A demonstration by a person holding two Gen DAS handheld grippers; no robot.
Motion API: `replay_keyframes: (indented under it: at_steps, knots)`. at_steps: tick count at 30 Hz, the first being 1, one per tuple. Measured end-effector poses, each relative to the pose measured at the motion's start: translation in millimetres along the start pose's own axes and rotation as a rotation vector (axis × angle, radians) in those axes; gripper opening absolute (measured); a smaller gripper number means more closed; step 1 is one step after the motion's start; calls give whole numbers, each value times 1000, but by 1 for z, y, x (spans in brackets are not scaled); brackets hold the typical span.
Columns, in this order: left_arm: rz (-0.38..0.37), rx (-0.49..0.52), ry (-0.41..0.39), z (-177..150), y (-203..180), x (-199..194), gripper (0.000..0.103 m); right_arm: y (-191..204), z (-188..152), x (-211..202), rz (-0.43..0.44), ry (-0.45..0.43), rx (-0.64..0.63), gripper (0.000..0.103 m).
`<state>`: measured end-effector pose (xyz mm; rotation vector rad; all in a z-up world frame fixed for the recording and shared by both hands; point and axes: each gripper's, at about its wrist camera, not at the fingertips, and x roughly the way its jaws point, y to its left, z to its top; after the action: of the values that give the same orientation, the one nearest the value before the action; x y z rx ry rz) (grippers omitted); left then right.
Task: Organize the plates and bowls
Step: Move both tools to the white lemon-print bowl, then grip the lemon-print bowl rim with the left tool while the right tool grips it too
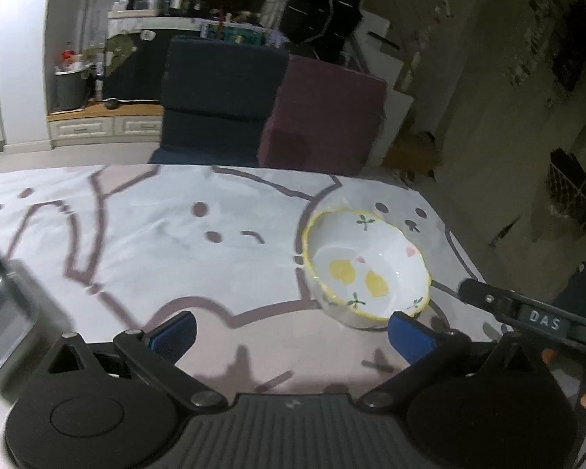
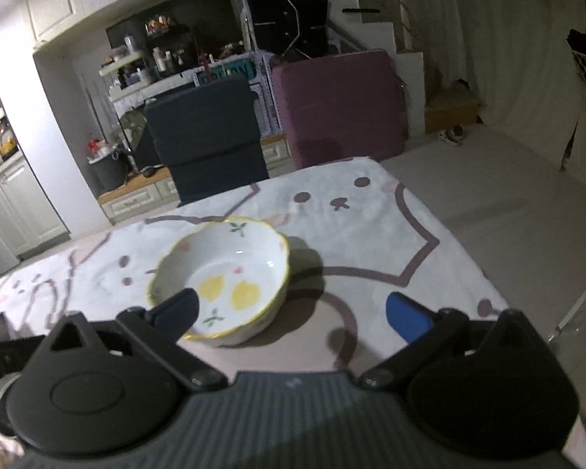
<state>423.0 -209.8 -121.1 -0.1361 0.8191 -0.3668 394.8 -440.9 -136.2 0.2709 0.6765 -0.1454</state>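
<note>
A white bowl [image 1: 365, 269] with a yellow scalloped rim and lemon prints stands upright on the cartoon tablecloth [image 1: 144, 234]. My left gripper [image 1: 293, 332] is open and empty, its right blue finger [image 1: 408, 334] close to the bowl's near rim. In the right wrist view the bowl [image 2: 230, 273] lies just ahead, and my right gripper [image 2: 293, 312] is open and empty, its left finger [image 2: 177, 310] overlapping the bowl's near rim. Part of the right gripper [image 1: 527, 312] shows in the left wrist view, right of the bowl.
A metal tray or rack [image 1: 0, 305] sits at the table's left edge. Beyond the far table edge stand a dark blue chair [image 1: 218, 101] and a maroon chair [image 1: 324, 113]. The table's right edge [image 2: 468, 258] drops to the floor.
</note>
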Motion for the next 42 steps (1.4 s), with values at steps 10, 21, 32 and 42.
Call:
replay_keyframes:
  at_steps: [10, 21, 32, 42]
  knots:
    - [-40, -45, 32, 11, -11, 61, 68, -18, 18, 44, 68, 21, 23, 84]
    - [-62, -91, 65, 19, 2, 93, 32, -12, 30, 77, 123, 1, 18, 55]
    - [-33, -115, 72, 33, -1, 107, 12, -3, 26, 83, 116, 34, -39, 15]
    - [18, -121, 116, 40, -6, 118, 10, -14, 28, 95, 126, 115, 48, 9]
